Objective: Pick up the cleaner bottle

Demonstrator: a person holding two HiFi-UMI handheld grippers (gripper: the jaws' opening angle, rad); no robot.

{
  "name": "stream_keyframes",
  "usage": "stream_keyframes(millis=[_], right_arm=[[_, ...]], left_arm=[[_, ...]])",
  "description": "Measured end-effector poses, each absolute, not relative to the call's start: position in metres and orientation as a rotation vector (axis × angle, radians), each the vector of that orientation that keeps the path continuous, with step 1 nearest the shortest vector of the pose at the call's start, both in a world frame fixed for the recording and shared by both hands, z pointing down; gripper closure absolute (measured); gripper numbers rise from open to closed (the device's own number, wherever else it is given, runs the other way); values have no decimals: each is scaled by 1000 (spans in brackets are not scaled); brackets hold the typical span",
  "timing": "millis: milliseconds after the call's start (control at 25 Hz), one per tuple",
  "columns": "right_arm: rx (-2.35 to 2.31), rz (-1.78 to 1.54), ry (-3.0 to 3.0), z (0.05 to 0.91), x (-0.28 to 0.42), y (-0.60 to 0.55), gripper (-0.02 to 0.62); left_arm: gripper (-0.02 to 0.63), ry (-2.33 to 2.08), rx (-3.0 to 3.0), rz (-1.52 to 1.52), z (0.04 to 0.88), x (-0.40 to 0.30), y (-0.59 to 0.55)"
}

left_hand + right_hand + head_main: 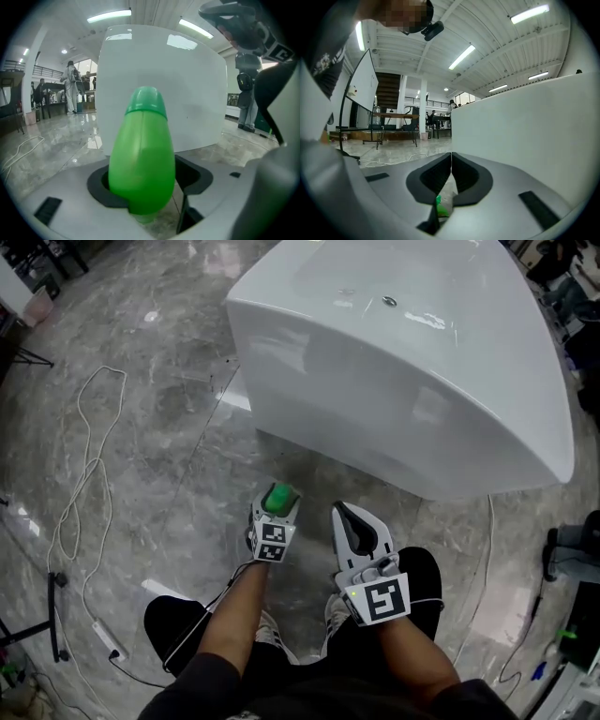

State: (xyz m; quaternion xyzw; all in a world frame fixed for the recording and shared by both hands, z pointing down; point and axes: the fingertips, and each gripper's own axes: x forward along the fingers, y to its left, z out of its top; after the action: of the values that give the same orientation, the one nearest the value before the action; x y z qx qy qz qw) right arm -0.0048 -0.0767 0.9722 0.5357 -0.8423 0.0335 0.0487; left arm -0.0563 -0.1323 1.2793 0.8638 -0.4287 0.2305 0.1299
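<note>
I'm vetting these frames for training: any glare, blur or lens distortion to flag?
Head view: bright glare patches on the white tub and glossy floor. Left gripper view: fisheye swells the near green cleaner bottle, which fills the centre. Right gripper view: dark rounded corners, and the ceiling curves.

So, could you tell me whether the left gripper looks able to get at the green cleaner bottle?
Most likely yes: the green cleaner bottle stands between the open jaws of the left gripper, with nothing in the way; they don't appear to press it yet.
</note>
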Motion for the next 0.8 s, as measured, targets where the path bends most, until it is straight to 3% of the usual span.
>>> stream_keyframes(millis=[160, 320, 800], right_arm=[[1665, 105, -2557, 971, 0, -74, 578], [1721, 26, -2553, 960, 6, -77, 578], [1727, 42, -2529, 971, 10, -84, 578]], left_arm=[[323, -1247, 2490, 669, 1287, -59, -136], [399, -1272, 2485, 676, 1285, -60, -140], [416, -1321, 2476, 595, 1244, -51, -152]])
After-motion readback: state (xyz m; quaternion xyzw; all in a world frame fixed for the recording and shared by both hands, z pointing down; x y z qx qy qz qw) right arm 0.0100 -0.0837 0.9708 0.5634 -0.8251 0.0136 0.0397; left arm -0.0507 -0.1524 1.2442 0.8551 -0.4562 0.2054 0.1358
